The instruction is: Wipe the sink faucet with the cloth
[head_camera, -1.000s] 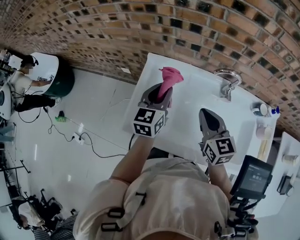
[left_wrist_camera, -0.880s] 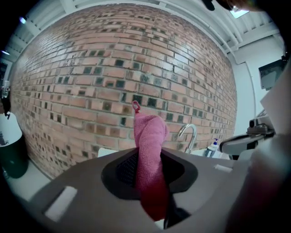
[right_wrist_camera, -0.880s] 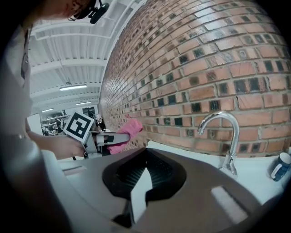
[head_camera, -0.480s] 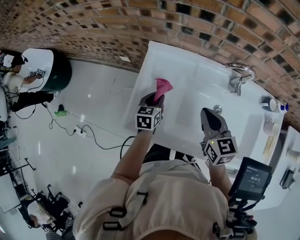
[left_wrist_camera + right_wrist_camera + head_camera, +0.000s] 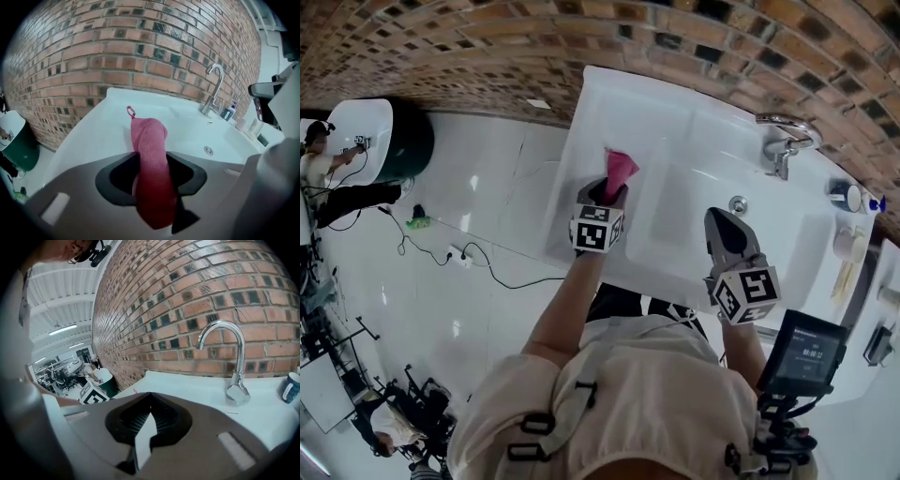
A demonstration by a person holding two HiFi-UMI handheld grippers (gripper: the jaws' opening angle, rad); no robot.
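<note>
A wall of red and brown bricks (image 5: 487,37) runs along the back, with small dark squares set in it. The floor (image 5: 497,328) is white and shiny, and black wires (image 5: 492,281) lie across it near a big round green tub with a white top (image 5: 412,155). Far off down the room, long lights (image 5: 63,328) glow under a white ceiling (image 5: 51,291).
</note>
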